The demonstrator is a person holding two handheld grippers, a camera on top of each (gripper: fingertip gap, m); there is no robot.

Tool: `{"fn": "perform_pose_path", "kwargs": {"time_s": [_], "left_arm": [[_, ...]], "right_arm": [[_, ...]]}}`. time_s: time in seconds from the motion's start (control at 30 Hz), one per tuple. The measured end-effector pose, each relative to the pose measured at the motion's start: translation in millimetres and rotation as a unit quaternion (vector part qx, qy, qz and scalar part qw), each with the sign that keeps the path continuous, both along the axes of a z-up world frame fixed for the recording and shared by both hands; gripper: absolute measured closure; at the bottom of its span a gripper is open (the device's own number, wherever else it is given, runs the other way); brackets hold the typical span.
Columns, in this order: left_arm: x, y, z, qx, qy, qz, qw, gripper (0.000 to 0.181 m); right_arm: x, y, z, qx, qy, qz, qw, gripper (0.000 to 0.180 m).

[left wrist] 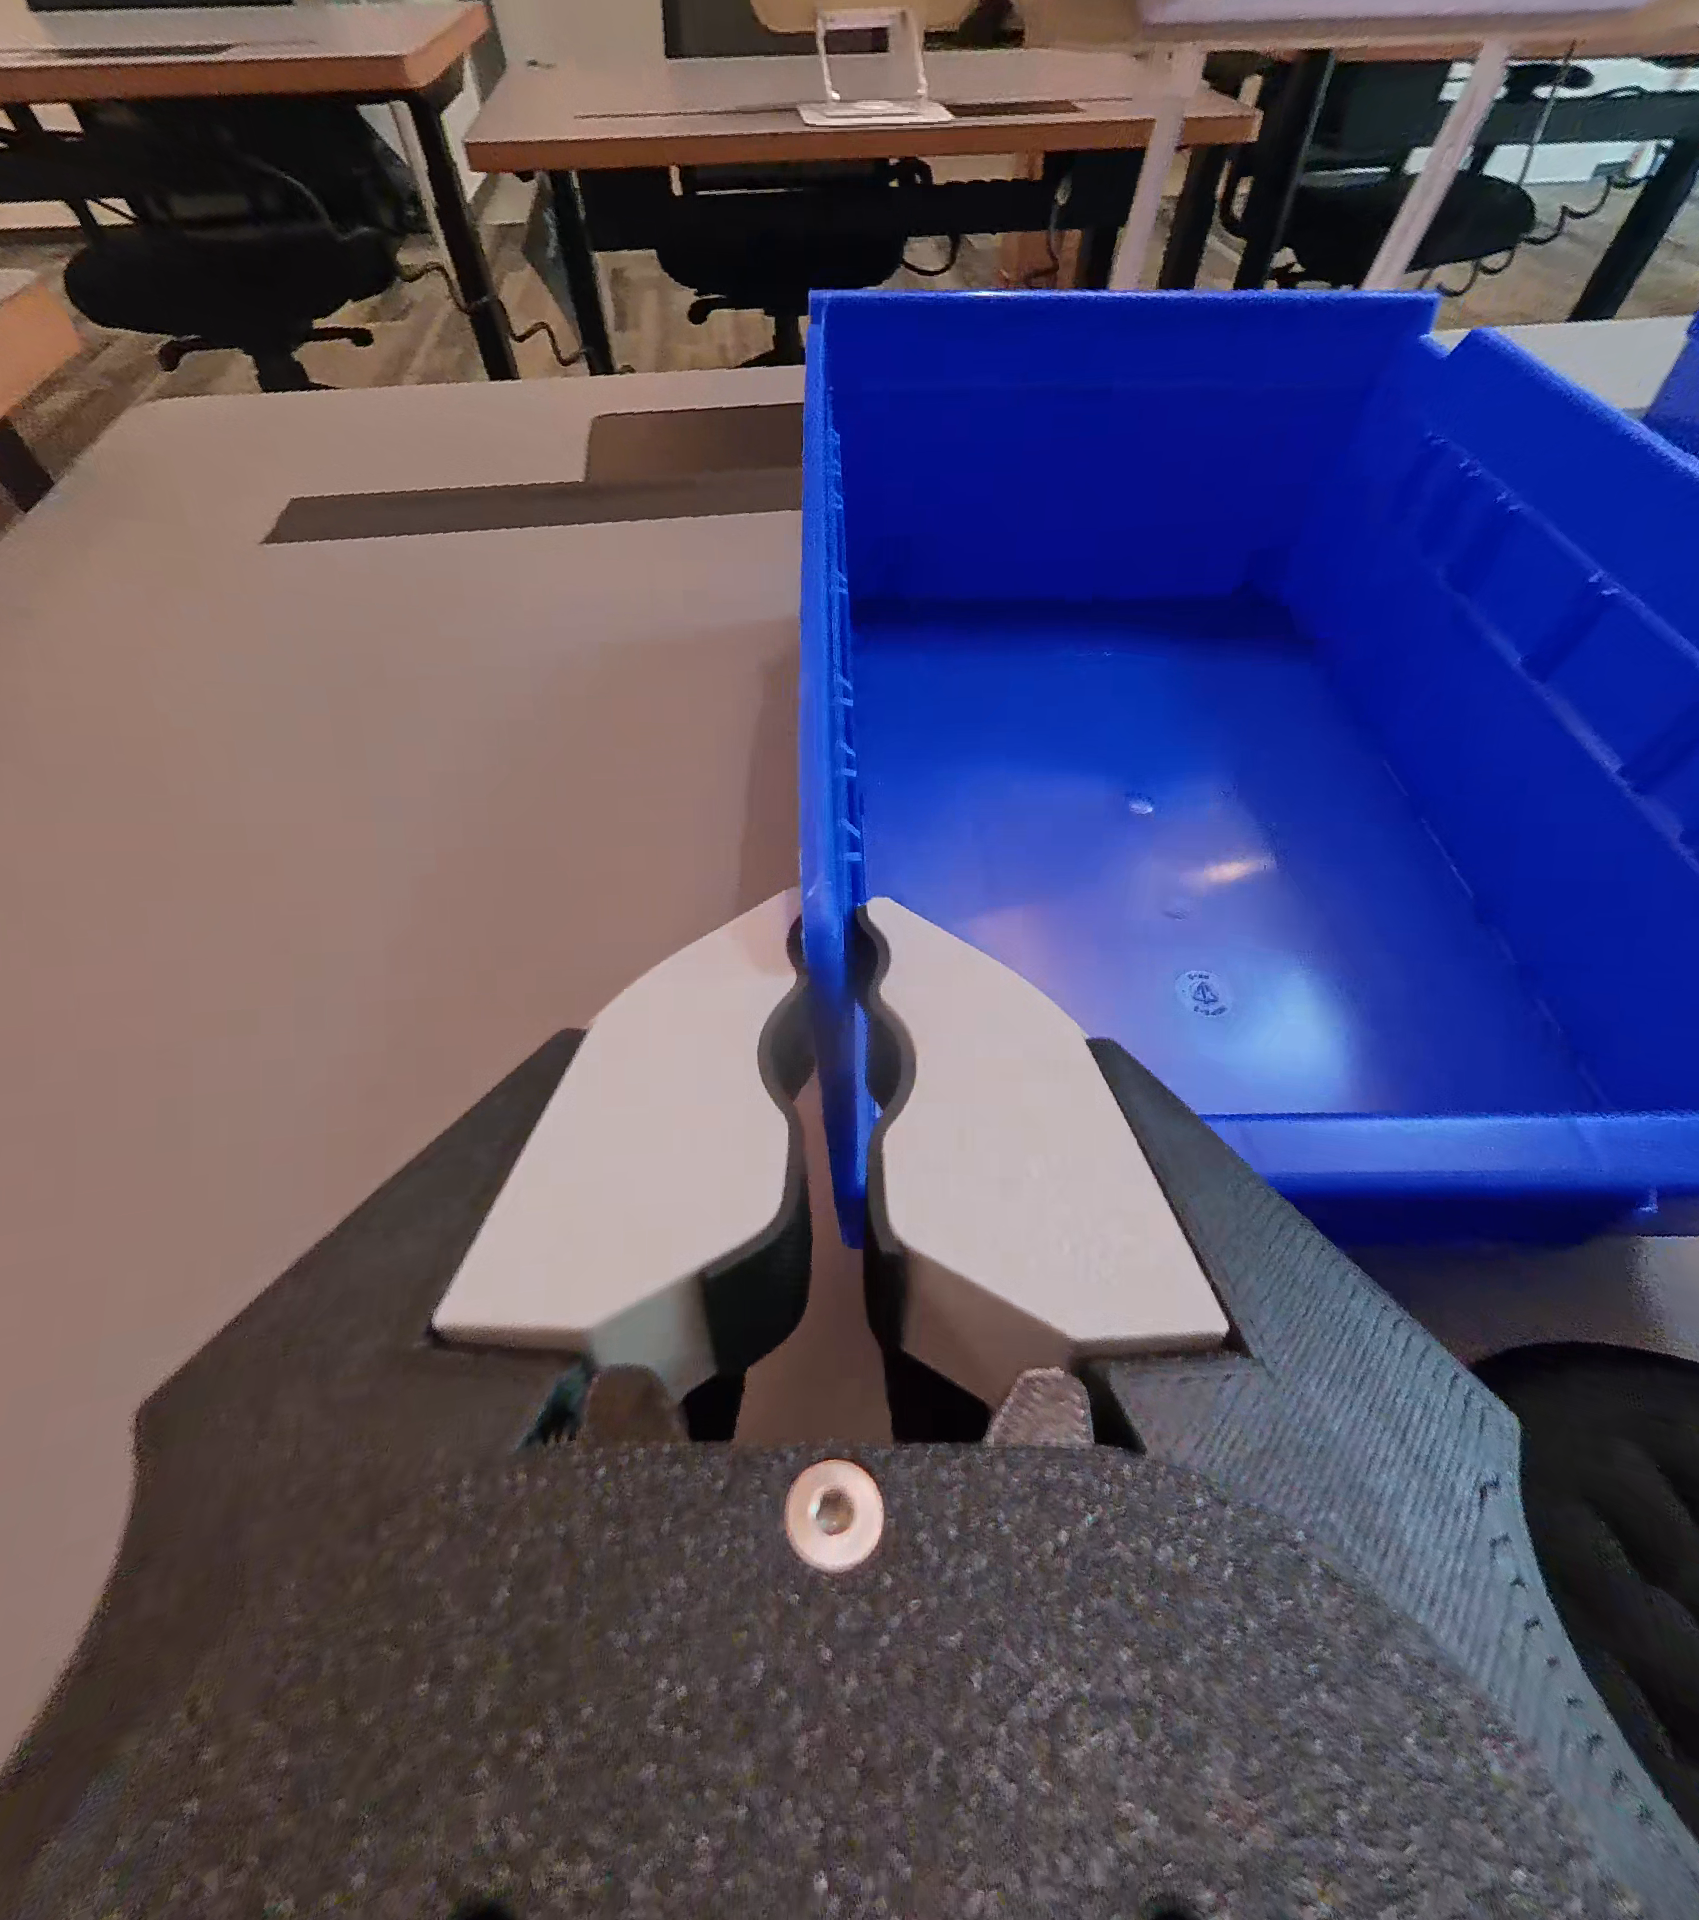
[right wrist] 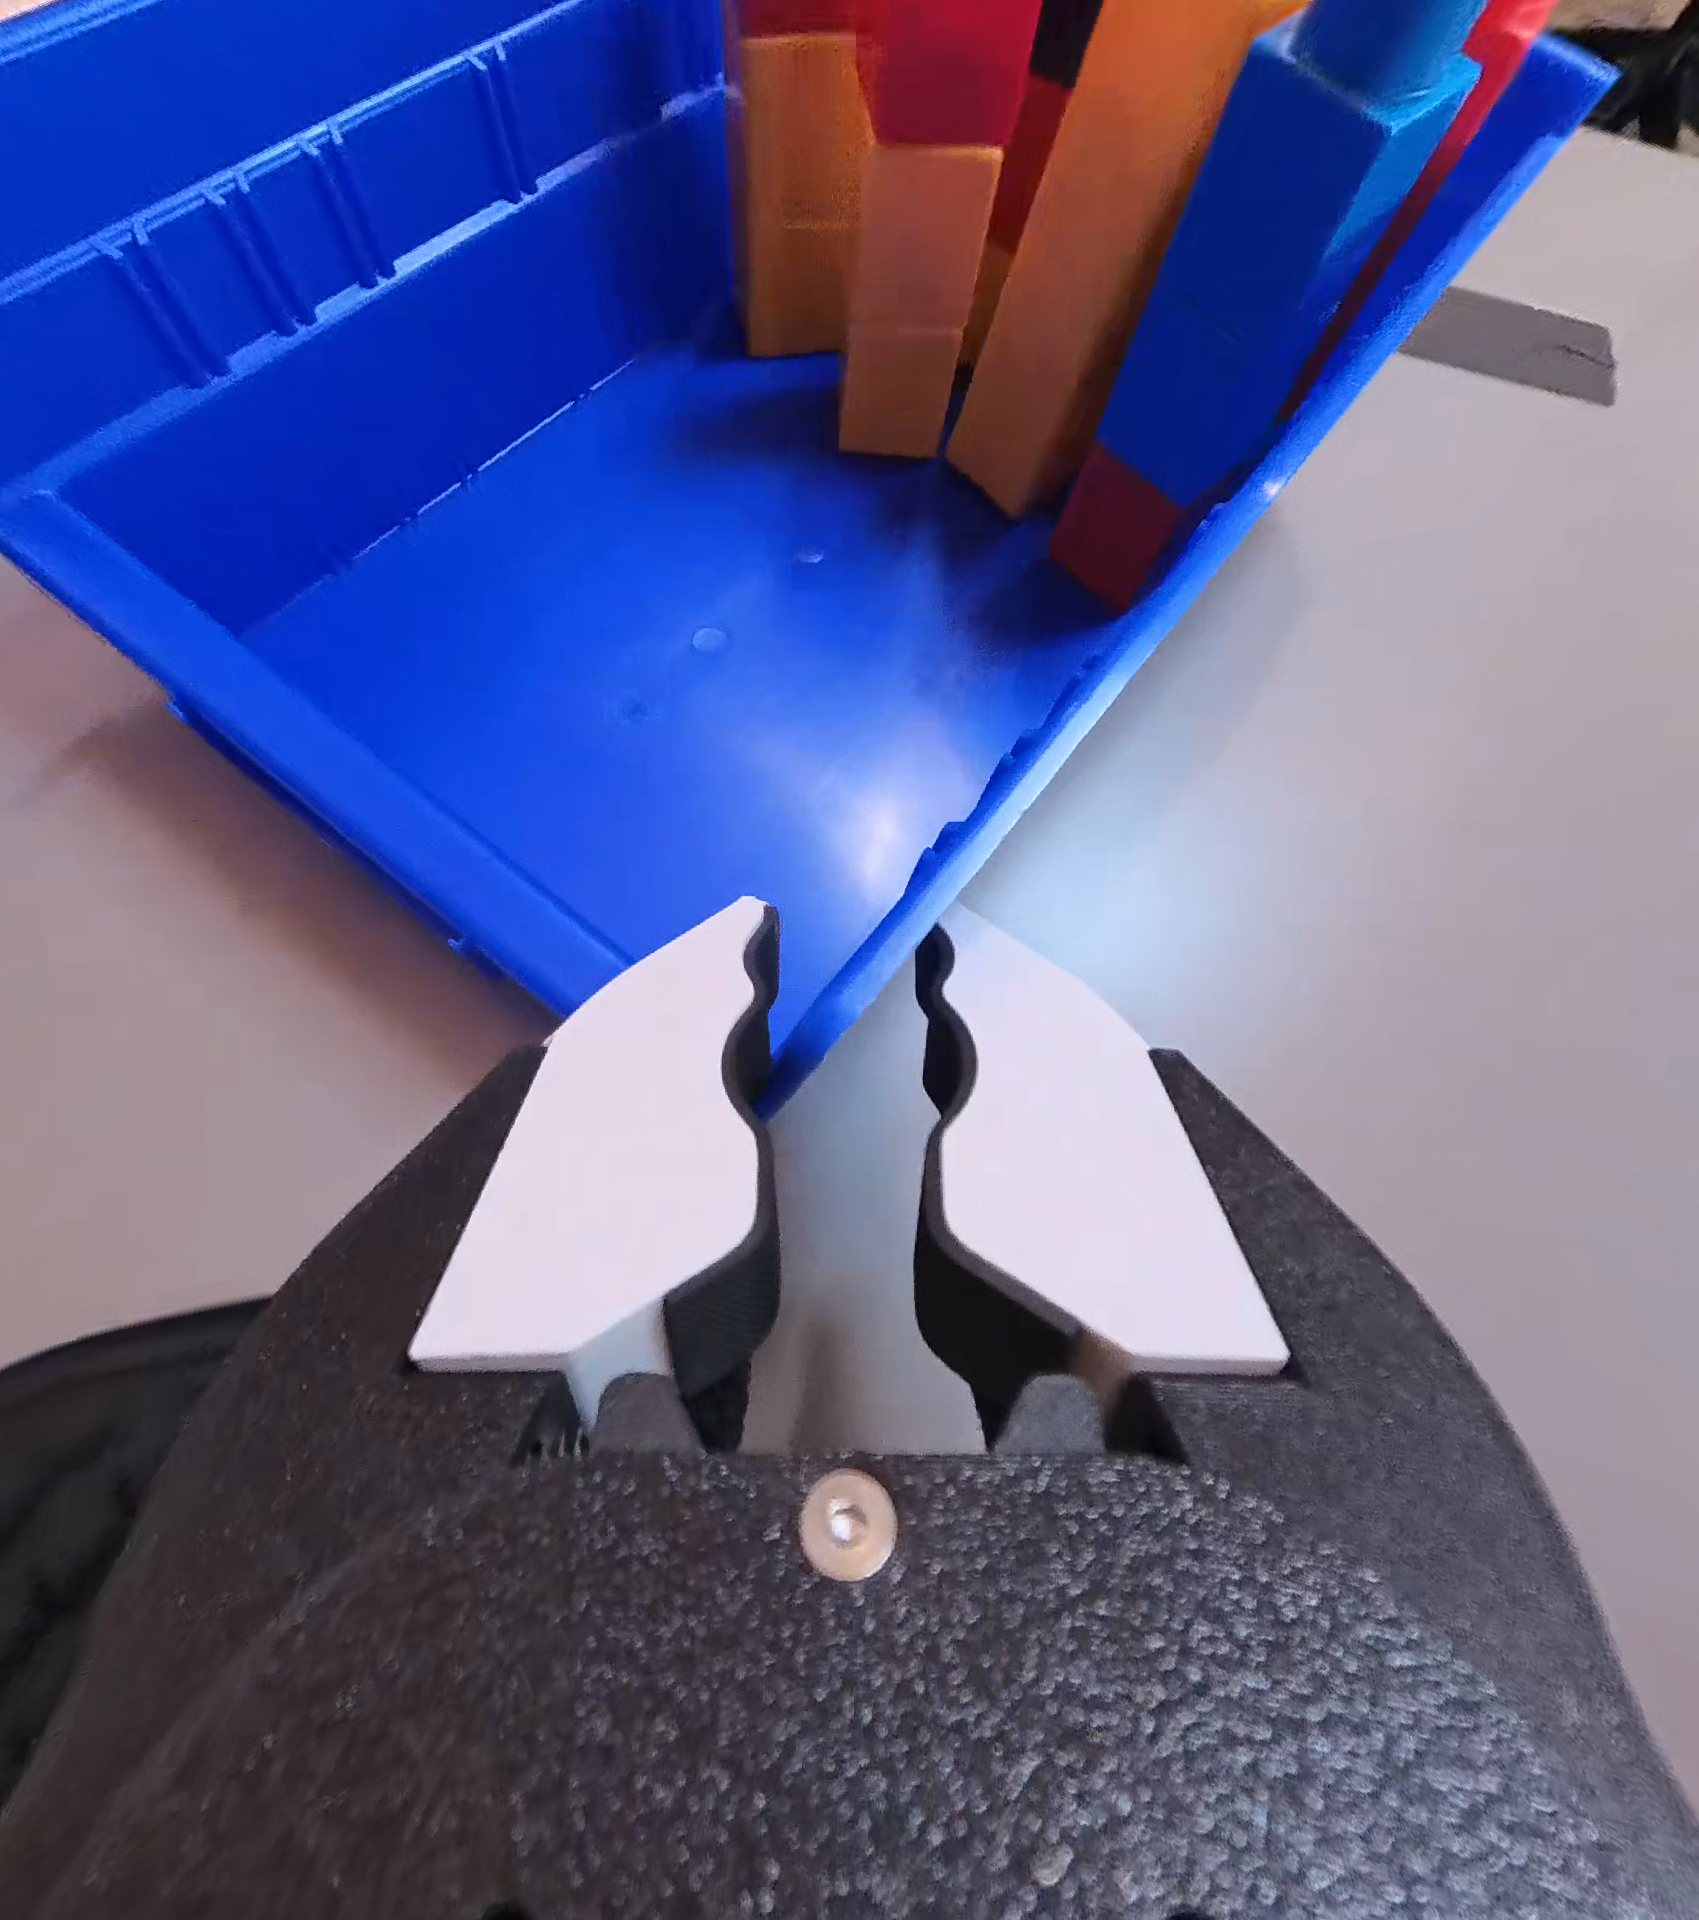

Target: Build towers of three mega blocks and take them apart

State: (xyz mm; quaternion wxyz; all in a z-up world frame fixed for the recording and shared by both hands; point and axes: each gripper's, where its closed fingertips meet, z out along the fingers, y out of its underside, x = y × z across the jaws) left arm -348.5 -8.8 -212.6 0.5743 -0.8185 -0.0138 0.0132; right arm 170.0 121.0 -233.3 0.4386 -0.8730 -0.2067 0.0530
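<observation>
On the grey tabletop [left wrist: 305, 831], our left claw [left wrist: 832, 935] pinches the empty blue bin's [left wrist: 1240, 499] near wall. Our right claw [right wrist: 845, 940], half open and empty, straddles the second bin's [right wrist: 305, 312] corner; block towers [right wrist: 1084, 260] stand at its far end. We should steady both bins first.

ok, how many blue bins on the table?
2. Empty bin, wall pinched by left gripper; second bin, holding blocks, at open right gripper. Others may be hidden.
</observation>
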Motion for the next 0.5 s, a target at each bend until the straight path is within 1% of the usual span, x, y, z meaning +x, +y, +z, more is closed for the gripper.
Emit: {"fn": "perform_pose_path", "kwargs": {"time_s": [0.13,0.23,0.33,0.5], "left_arm": [[-7,-4,2,0.005,-0.005,0.011,1.000,0.178],[-2,-4,2,0.003,-0.002,0.003,1.000,0.178],[6,-3,2,0.000,0.006,-0.010,1.000,0.177],[10,-2,-1,-0.003,0.005,-0.021,1.000,0.176]], "right_arm": [[-17,-24,0,0.006,0.012,0.020,1.000,0.155],[-33,-30,0,-0.003,0.009,0.037,0.999,0.156],[-47,-26,0,-0.023,0.014,0.056,0.998,0.157],[-60,-7,0,-0.037,0.027,0.068,0.997,0.163]]}}
